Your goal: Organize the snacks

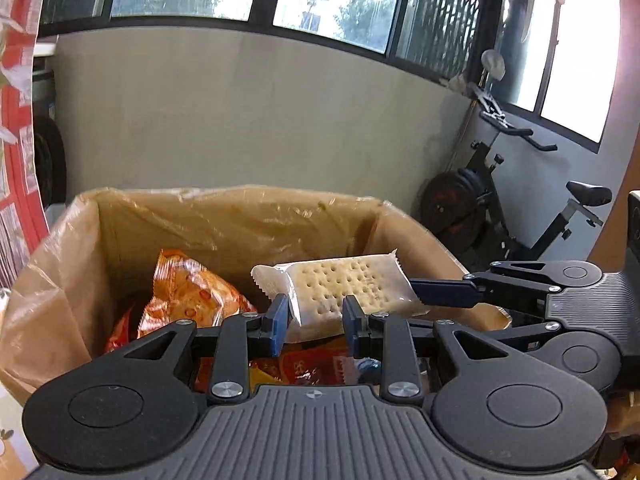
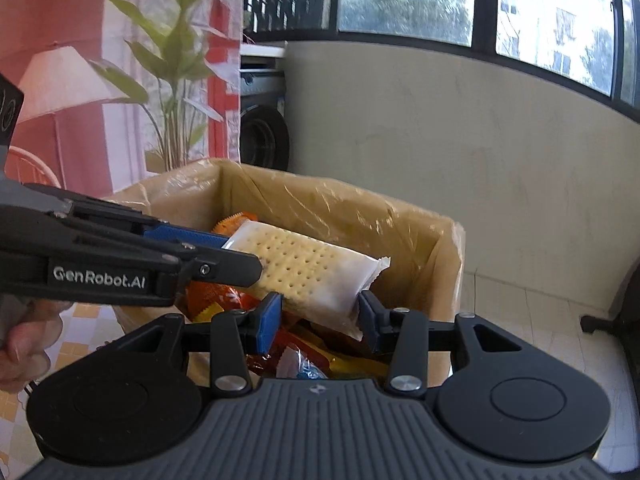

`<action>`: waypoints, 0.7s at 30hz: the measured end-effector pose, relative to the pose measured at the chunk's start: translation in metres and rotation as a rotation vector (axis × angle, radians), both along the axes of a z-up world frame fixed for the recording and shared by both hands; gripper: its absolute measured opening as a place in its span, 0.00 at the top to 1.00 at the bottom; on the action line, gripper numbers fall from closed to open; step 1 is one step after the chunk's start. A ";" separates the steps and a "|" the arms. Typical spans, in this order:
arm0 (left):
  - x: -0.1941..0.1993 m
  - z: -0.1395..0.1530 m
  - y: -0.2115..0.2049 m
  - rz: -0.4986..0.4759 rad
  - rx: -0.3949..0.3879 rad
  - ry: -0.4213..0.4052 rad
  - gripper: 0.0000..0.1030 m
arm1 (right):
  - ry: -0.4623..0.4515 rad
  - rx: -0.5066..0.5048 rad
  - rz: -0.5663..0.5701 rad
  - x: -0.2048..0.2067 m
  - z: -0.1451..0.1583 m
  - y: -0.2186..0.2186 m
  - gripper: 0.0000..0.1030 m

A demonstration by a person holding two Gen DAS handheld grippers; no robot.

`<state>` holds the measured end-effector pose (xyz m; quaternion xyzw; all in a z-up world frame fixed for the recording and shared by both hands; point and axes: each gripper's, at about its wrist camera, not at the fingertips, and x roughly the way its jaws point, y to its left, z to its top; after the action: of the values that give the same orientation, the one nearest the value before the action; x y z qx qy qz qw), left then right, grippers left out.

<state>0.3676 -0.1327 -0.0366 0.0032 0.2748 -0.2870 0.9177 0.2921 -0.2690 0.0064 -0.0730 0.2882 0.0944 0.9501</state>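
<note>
Indoors: both hand-held grippers (image 1: 316, 316) (image 2: 318, 314) pinching cracker pack (image 1: 340, 286) above lined cardboard box (image 1: 240, 216); grey wall (image 1: 240, 112), windows.

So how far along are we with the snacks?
Done: several orange and red snack packets already lie inside the plastic-lined cardboard box. In hand: a clear-wrapped pale cracker pack hangs over the box, gripped at one end by the left gripper and at the other by the right gripper. Left: releasing it; any other snacks are out of view.

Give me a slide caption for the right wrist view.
Both hand-held grippers hold a cracker packet above a plastic-lined cardboard box of snacks.
</note>
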 end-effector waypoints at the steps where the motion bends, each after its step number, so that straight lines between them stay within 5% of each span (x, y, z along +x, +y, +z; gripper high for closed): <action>1: 0.001 -0.002 0.001 0.007 -0.002 0.009 0.68 | 0.010 0.003 -0.010 0.001 -0.001 0.000 0.56; 5: -0.001 -0.001 0.008 0.048 0.021 0.004 0.52 | -0.004 0.005 -0.051 -0.004 0.000 -0.002 0.54; 14: -0.024 0.028 0.033 0.103 0.021 -0.052 0.21 | -0.084 0.066 -0.103 -0.036 0.028 -0.001 0.13; 21: -0.068 0.063 0.054 0.149 0.072 -0.134 0.16 | -0.129 0.101 -0.163 -0.074 0.060 0.011 0.01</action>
<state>0.2999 -0.0790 0.0267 0.0349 0.2226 -0.2069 0.9521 0.2185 -0.2585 0.0666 -0.0071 0.2265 0.0265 0.9736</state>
